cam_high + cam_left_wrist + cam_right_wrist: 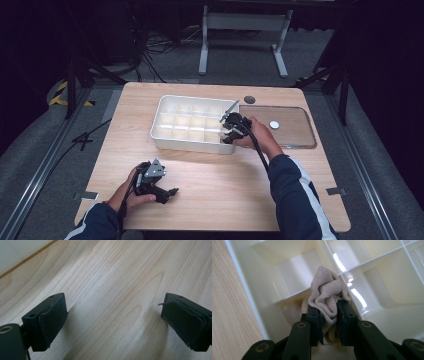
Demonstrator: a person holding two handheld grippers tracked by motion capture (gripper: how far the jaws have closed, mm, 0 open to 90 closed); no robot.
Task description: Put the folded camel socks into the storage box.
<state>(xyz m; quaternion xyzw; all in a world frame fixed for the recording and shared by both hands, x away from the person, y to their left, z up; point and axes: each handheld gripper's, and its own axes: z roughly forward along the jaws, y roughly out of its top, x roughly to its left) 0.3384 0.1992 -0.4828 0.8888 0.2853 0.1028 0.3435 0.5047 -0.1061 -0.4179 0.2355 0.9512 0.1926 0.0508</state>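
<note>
A: High view. Light wood-grain table (210, 180) on grey carpet, dark curtained surround. Behind it, the white legs of a second bench (244, 35) and loose cables (155, 47) on the floor. Yellow-black hazard tape (62, 95) at far left; a rail runs along the floor on each side.

B: On the table: a white divided tray (165, 112), a clear lid (295, 127) just right of it with a small white disc (274, 124) on it, and a dark round spot (249, 99) in the tabletop beyond. Grey tape tabs at both near edges. The right gripper (229, 131) is at the tray's near-right corner; the left gripper (167, 192) rests low over the near-left tabletop, well apart from the tray.

A: Left gripper view. Bare wood grain between the two black pads (53, 320); jaws stand wide, nothing between them. A pale strip past the table edge at top left.

B: Right gripper view. The jaws are clamped on a bunched beige knit cloth (325, 293), pads pressing its folds from either side. The cloth sits in the tray's corner compartment, next to the outer wall, rising over the divider; part of it lies lower behind the left jaw. Glossy cream partitions, light glare on two.

A: Labels or writing: none legible in any view.
</note>
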